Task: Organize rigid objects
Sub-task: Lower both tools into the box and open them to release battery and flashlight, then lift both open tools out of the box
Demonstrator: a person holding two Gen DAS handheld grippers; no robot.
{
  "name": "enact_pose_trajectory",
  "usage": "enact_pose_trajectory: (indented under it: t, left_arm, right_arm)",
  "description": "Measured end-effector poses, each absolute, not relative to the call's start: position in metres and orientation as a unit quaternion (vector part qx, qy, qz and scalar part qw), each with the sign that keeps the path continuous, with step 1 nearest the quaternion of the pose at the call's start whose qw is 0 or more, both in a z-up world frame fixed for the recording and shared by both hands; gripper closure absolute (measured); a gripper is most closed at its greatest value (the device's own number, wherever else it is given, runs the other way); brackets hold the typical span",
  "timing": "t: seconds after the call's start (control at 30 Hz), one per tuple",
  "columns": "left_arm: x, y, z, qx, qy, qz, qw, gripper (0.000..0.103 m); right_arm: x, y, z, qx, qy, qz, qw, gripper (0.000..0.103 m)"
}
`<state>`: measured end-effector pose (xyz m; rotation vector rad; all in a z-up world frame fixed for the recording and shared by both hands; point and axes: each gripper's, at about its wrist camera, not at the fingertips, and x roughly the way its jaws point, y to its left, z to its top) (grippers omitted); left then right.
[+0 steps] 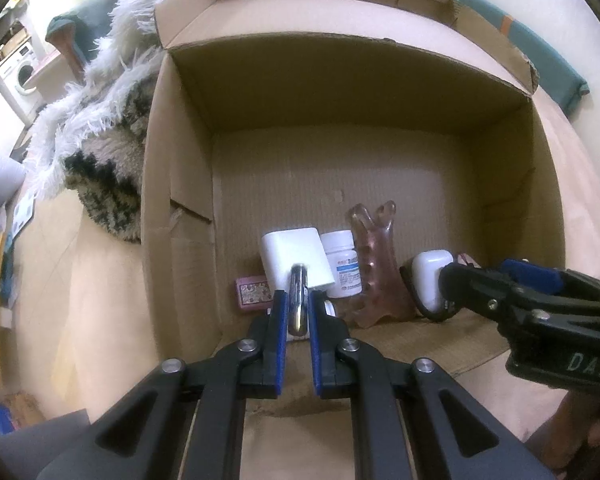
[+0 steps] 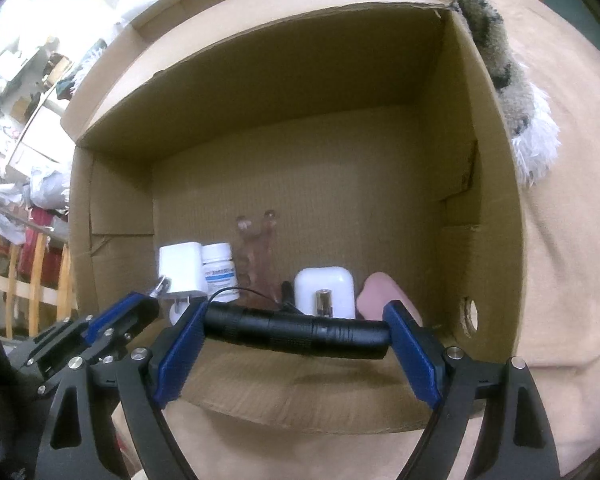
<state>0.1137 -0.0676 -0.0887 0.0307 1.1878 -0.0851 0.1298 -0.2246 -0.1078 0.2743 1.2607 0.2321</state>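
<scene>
Both wrist cameras look steeply, perhaps closely, into one cardboard box (image 1: 180,208)

- Cardboard box (image 1: 380,92): matt brown corrugated paperboard, ribbed floor, rough torn rim.
- Charger (image 1: 292,254): smooth white plastic.
- Hair claw (image 1: 374,264), at its 3 o'clock: glossy translucent pink plastic.
- Flashlight (image 2: 296,330): matt black, knurled.
- Rug (image 1: 100,120): shaggy cloth.

- A beige cloth-covered surface (image 1: 100,300) carried an open brown cardboard box (image 1: 180,160).
- A shaggy white-and-dark fur throw (image 1: 100,152) lay on it, touching the box's left wall.
</scene>
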Motion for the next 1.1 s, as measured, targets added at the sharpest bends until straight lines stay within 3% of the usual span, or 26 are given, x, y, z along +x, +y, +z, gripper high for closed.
enact_pose_trajectory:
  t: [0.13,0.23,0.3,0.33,1.1]
  left_arm:
    - [0.113,-0.069,-0.086,0.020,0.556,-0.038,0.830,0.090]
    - [0.111,-0.070,-0.085,0.023,0.555,-0.036,0.831,0.068]
    - [0.110,-0.069,-0.081,0.024,0.547,-0.032,0.836,0.045]
    - [0.109,-0.069,-0.079,0.024,0.541,-0.030,0.840,0.042]
    - [0.076,-0.036,-0.048,-0.017,0.520,-0.032,0.854,0.039]
  right_arm:
    - [0.130,-0.229,-0.100,0.135,0.572,0.114,0.801,0.008]
    - [0.129,-0.232,-0.097,0.141,0.564,0.117,0.805,0.003]
    - [0.129,-0.233,-0.095,0.142,0.562,0.117,0.807,0.003]
    - [0.129,-0.234,-0.095,0.142,0.561,0.116,0.807,0.003]
    - [0.084,-0.265,-0.071,0.201,0.524,0.089,0.823,0.003]
